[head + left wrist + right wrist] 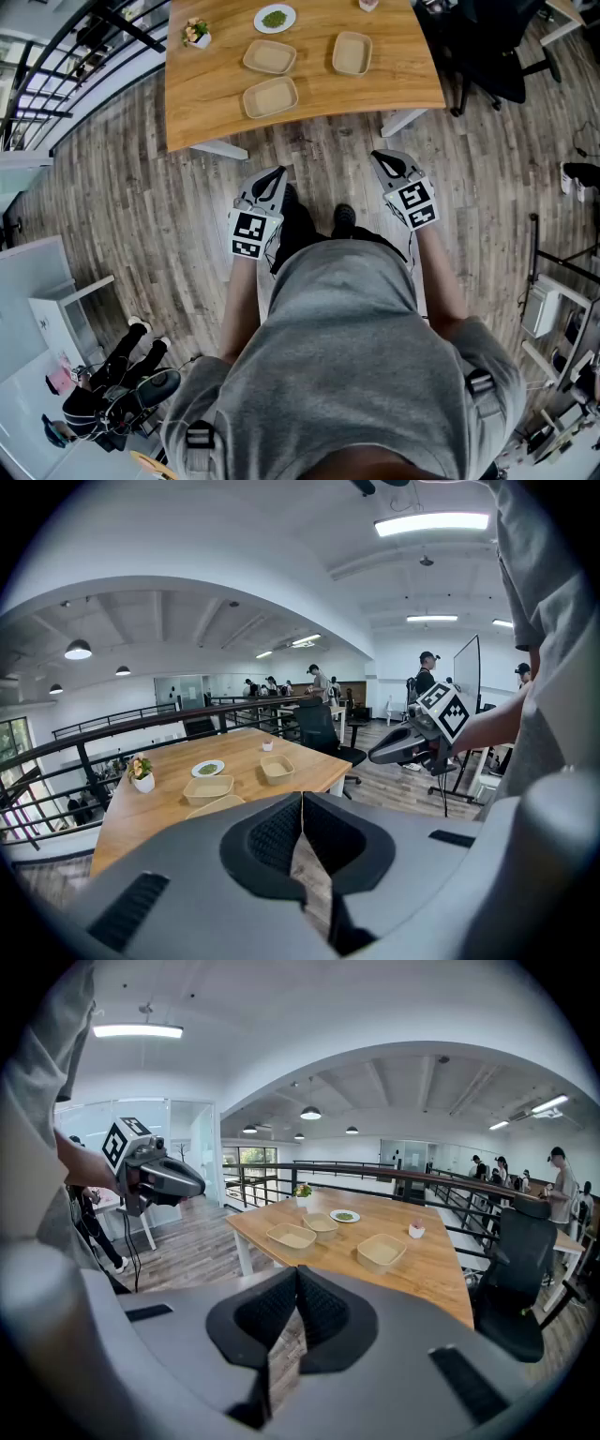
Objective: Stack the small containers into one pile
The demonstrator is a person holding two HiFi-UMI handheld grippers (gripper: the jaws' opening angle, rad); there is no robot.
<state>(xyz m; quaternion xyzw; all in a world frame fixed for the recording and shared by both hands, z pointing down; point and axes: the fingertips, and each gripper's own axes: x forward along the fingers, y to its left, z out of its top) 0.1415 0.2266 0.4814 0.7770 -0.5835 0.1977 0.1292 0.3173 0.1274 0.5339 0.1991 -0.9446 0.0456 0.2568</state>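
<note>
Containers (270,97) well beyond left gripper (277,173), right gripper (381,157)

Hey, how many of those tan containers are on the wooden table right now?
3. The front container lies by the table's near edge, the back container just behind it, the right container apart at the right. None are stacked; none looks hidden.

Near container (270,97), far container (270,56) and right container (352,52): small, tan, shallow, rectangular with rounded corners, open-topped. All upright on the wooden tabletop (394,84), unstacked and apart. Near one by the front edge, far one just behind it, right one off to the side.
</note>
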